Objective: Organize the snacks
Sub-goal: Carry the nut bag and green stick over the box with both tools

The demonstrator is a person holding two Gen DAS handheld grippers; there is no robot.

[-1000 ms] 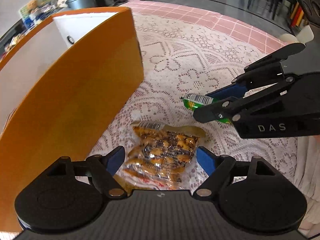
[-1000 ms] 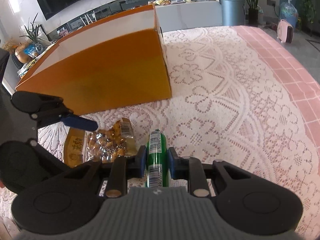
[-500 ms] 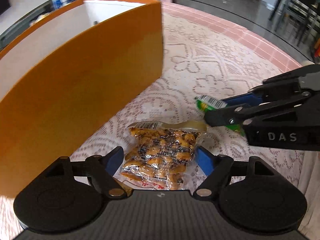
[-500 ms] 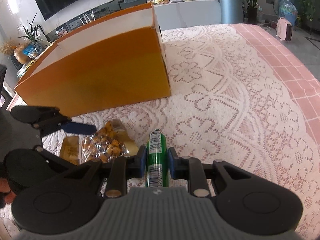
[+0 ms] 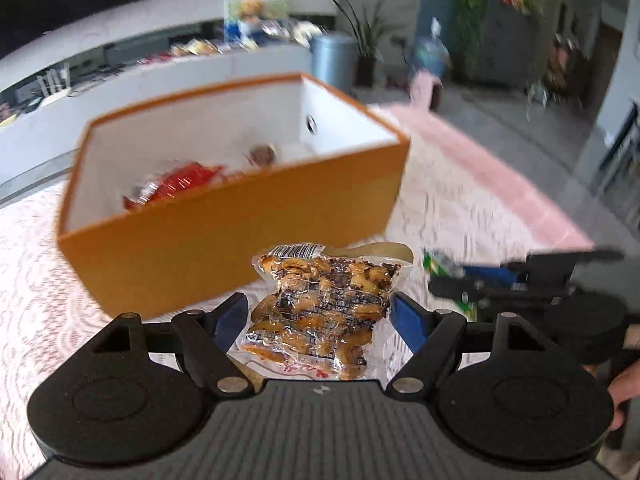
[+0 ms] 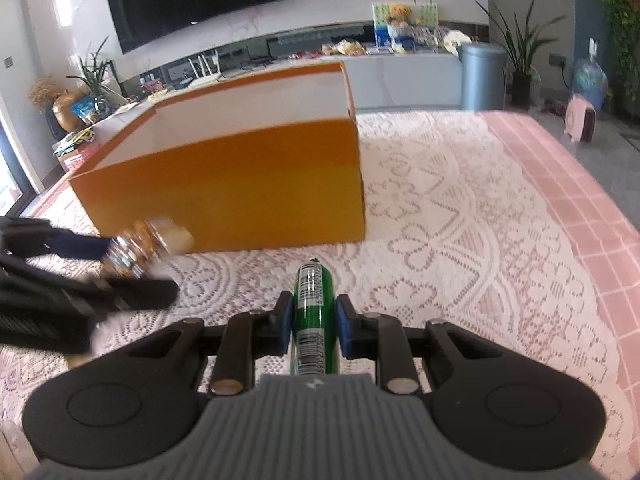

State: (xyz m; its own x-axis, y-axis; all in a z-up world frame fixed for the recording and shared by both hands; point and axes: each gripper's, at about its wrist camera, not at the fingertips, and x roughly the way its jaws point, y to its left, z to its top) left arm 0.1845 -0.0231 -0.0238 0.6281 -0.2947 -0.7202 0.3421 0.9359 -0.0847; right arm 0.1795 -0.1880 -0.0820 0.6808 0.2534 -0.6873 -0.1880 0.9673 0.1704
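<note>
Just short of the open orange cardboard box (image 5: 240, 236), the left claw (image 5: 320, 316) pinches a clear vacuum-sealed snack pouch (image 5: 324, 304), lengthwise toward the box; beside it, the right claw (image 6: 314, 322) pinches a green cylindrical snack tube (image 6: 314, 312).

Not much I can actually read from my feeds tbh. The green snack tube (image 6: 315, 322) has two barcodes, and under the lower one I can make out digits that look like "890 2773", rest is cut off. The clear snack pouch (image 5: 325, 309) has a barcode sticker on top and some red printing along the bottom edge, both too small and blurry to read
</note>
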